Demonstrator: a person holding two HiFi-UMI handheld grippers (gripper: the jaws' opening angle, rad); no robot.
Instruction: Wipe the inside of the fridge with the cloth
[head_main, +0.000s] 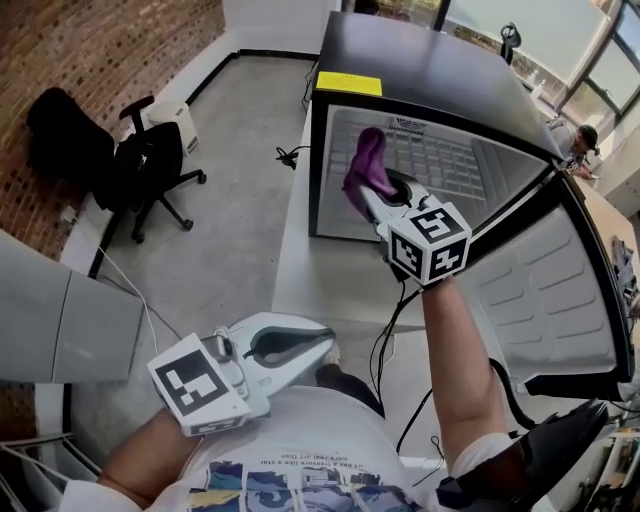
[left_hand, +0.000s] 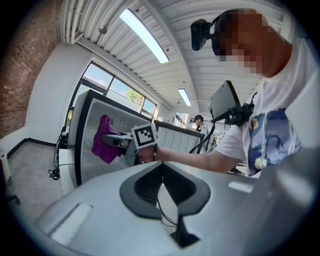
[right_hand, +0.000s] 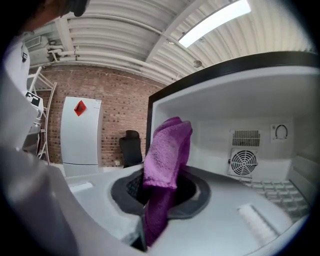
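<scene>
Right tongs (head_main: 370, 198) clenched on purple cloth (right_hand: 167, 150), length upright before fridge (head_main: 420, 60), left tongs (left_hand: 161, 165) closed, empty

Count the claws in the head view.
2. Left claw, shut and empty, near the person's torso; right claw gripping the purple cloth at the fridge opening. None hidden.

No legible txt; yellow label (head_main: 349, 84) on fridge (head_main: 430, 60) too blurred.

Daylight from the windows (left_hand: 107, 85) and ceiling strip lights (left_hand: 144, 35) makes my views bright, with soft shadows and a pale sheen on the black top of the fridge (head_main: 430, 65). Both gripper views bend toward dark round edges, and whatever sits nearest the lens is soft.
</scene>
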